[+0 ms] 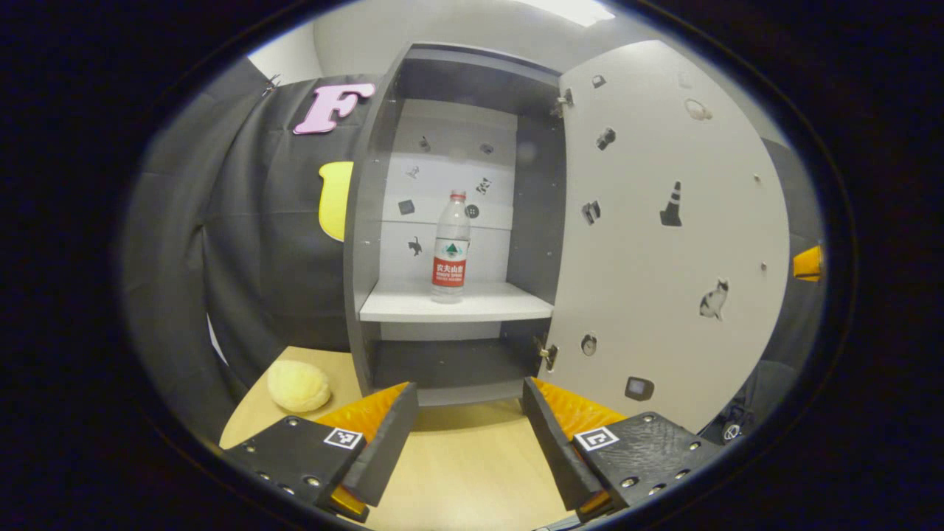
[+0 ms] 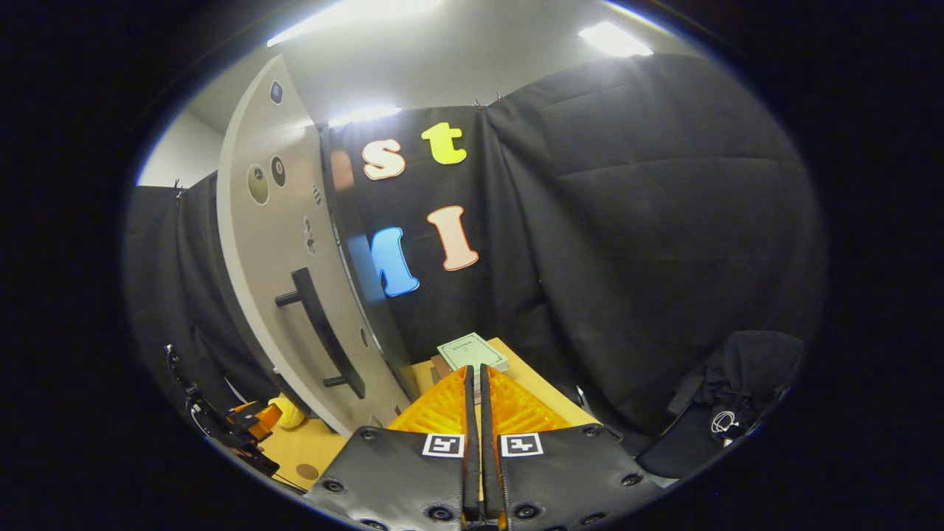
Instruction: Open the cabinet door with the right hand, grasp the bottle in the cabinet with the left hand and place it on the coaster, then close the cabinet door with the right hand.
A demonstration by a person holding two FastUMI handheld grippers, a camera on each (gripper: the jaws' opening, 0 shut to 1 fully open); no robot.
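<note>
Left tool (image 1: 466, 413) agape, empty-handed

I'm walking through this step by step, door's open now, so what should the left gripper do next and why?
Probably ease the left gripper forward and up toward the bottle. The cabinet door stands wide open, the bottle stands upright on the shelf untouched, and the jaws are already spread and roughly lined up below it.

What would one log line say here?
door open | bottle upright on shelf | left tool open, short of cabinet | right tool shut, empty
</note>
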